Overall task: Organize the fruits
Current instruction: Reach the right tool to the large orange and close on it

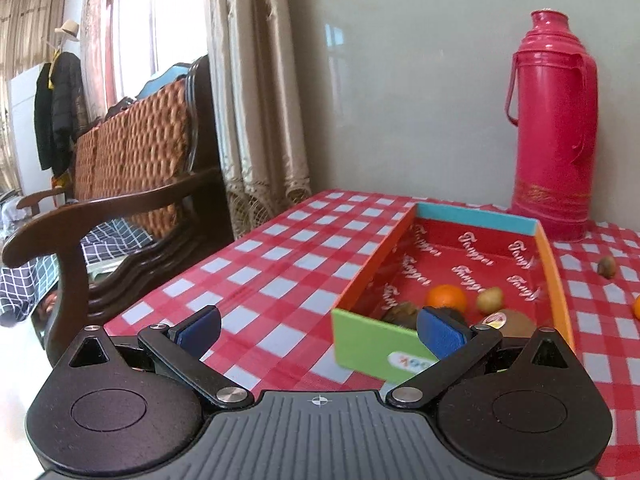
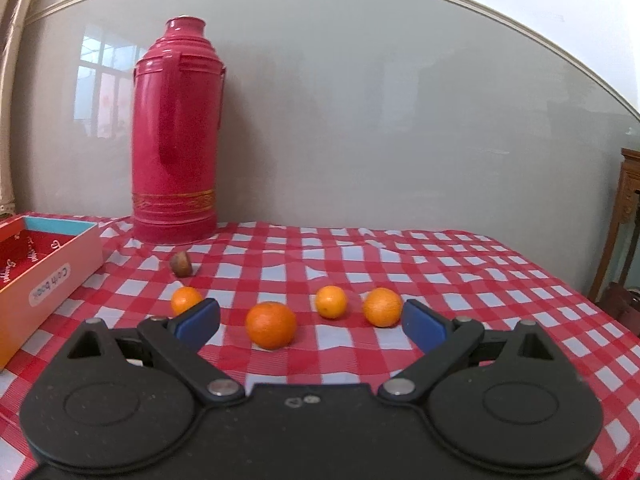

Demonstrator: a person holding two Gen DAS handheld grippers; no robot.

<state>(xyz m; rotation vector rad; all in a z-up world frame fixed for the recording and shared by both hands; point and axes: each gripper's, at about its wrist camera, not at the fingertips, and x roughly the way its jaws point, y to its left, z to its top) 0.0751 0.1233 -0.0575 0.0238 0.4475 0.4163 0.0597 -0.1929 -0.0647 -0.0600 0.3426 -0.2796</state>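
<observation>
An open cardboard box (image 1: pixel 372 340) with orange walls and a red lining lies on the checked tablecloth. Inside it sit an orange (image 1: pixel 447 298), a small green-brown fruit (image 1: pixel 490 299), a kiwi (image 1: pixel 514 321) and a dark fruit partly hidden behind the near wall. My left gripper (image 1: pixel 320 330) is open, close to the box's near left corner, holding nothing. My right gripper (image 2: pixel 312 322) is open above the cloth, with the largest orange (image 2: pixel 271 325) lying between its fingers' line of sight. Other oranges (image 2: pixel 186 299) (image 2: pixel 331 301) (image 2: pixel 382 307) and a brown fruit (image 2: pixel 181 264) lie beyond.
A tall red thermos (image 2: pixel 176 140) stands against the grey wall behind the box (image 2: pixel 40 276). A dark wooden chair (image 1: pixel 132 184) with woven cushions sits off the table's left edge. A wooden cabinet (image 2: pixel 628 220) stands at the far right.
</observation>
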